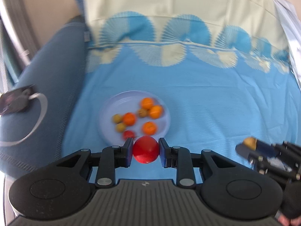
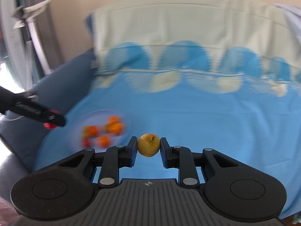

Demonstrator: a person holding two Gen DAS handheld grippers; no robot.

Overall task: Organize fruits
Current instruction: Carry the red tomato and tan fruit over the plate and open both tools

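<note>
My left gripper (image 1: 145,152) is clamped on a red fruit (image 1: 145,149) and my right gripper (image 2: 148,148) on a brownish-yellow fruit (image 2: 148,145), both raised above the bedspread (image 1: 207,103) beside the plate (image 1: 112,103), presumably for sorting.

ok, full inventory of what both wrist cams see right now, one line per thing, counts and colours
plate: 1, pale lilac, on the blue bedsheet
oranges: 4, orange, on the plate
brown-yellow fruits: 3, olive-brown, on the plate among the oranges
small red fruit: 1, red, at the plate's near edge
red fruit: 1, red, held off the sheet in the left gripper
stemmed brown fruit: 1, yellow-brown, held in the right gripper
bedsheet: 1, blue with a cream fan pattern
cushion: 1, dark blue, left of the sheet
left gripper: black, shut on the red fruit
right gripper: black, shut on the stemmed brown fruit
gloved hand: 1, dark glove, lower right
</note>
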